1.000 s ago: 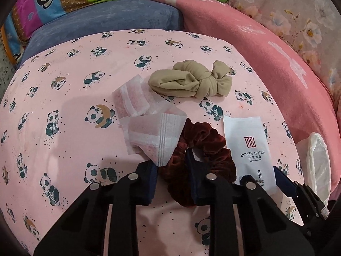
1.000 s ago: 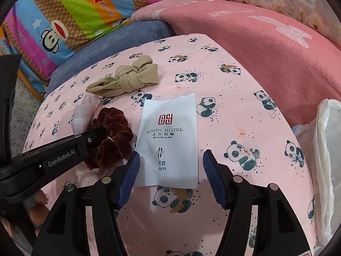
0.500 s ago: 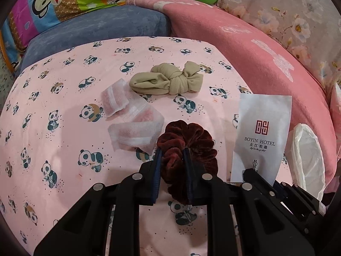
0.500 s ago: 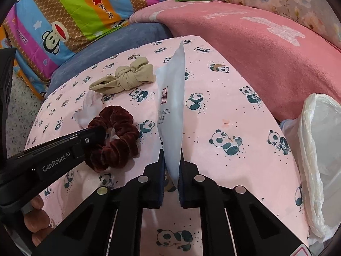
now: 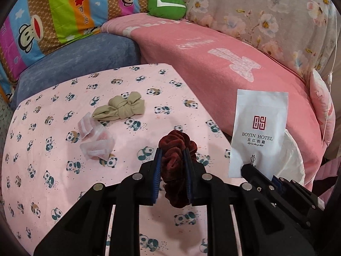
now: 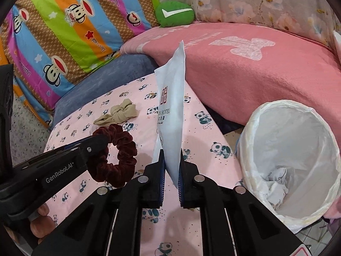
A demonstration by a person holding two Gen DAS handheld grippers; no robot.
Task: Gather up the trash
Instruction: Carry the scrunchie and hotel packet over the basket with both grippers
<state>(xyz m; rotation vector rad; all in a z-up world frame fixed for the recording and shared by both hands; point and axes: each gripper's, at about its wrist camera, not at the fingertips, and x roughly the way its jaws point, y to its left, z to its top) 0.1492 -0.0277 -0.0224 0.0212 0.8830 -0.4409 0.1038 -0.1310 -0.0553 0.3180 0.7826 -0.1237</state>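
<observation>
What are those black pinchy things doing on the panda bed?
A person is tidying up with two hand-held grippers. The left gripper is pinching a dark red scrunchie, and the right gripper is pinching a white hotel packet, both lifted off the panda sheet. A lined bin waits beside the right gripper. A beige hair bow and wrappers lie on the sheet.

A dark maroon scrunchie (image 5: 175, 147) is showing against the pale pink sheet (image 5: 53, 149) dotted with pandas. The white sachet (image 5: 259, 132) is carrying red and black print, and the knotted headband (image 5: 119, 109) is lying there in beige.
</observation>
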